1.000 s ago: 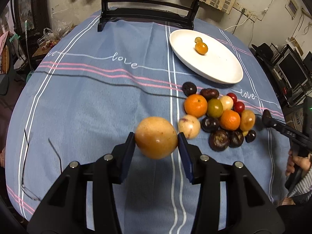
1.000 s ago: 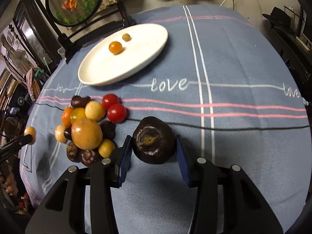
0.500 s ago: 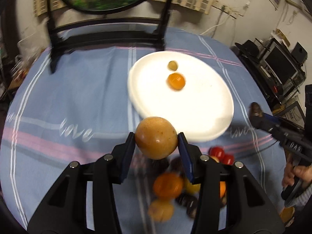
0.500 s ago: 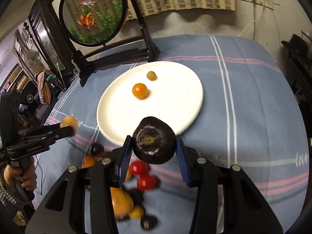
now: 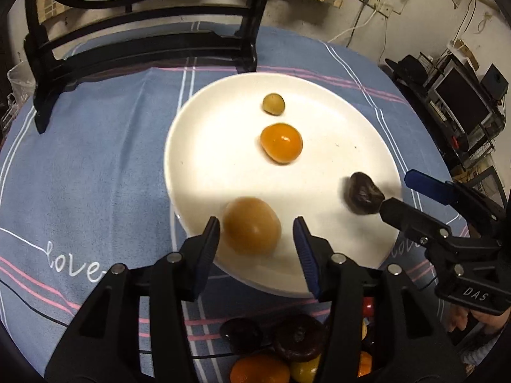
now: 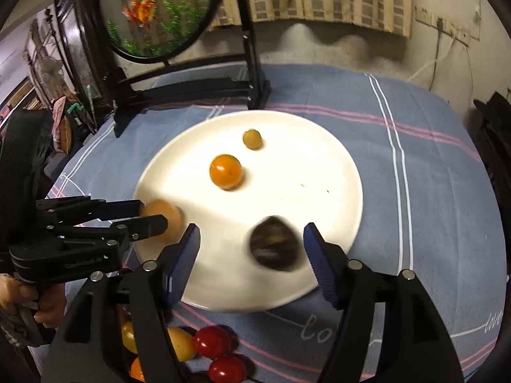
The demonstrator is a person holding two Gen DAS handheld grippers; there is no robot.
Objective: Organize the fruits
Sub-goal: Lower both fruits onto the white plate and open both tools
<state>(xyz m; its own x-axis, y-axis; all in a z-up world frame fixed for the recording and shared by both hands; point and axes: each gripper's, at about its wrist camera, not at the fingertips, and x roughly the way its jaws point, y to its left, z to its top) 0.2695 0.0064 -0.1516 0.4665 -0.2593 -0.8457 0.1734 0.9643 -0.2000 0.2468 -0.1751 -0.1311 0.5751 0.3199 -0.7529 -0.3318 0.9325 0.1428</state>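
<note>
Fruits gather on the white plate (image 5: 191, 134): four there as both grippers' fingers, just opening, stand apart around a tan fruit (image 5: 251, 225) and a dark fruit (image 6: 274, 247); a pile (image 6: 210, 348) remains on the bench.

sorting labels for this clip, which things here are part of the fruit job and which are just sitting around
Part of the job:
- white plate
- tan round fruit, loose between the left gripper, whose jaws have just been opening
- dark fruit, loose between the right gripper, also just opening
- orange fruit, small greenish fruit
- fruit pile

Just lying about:
- round screen on black stand
- monitor
</note>
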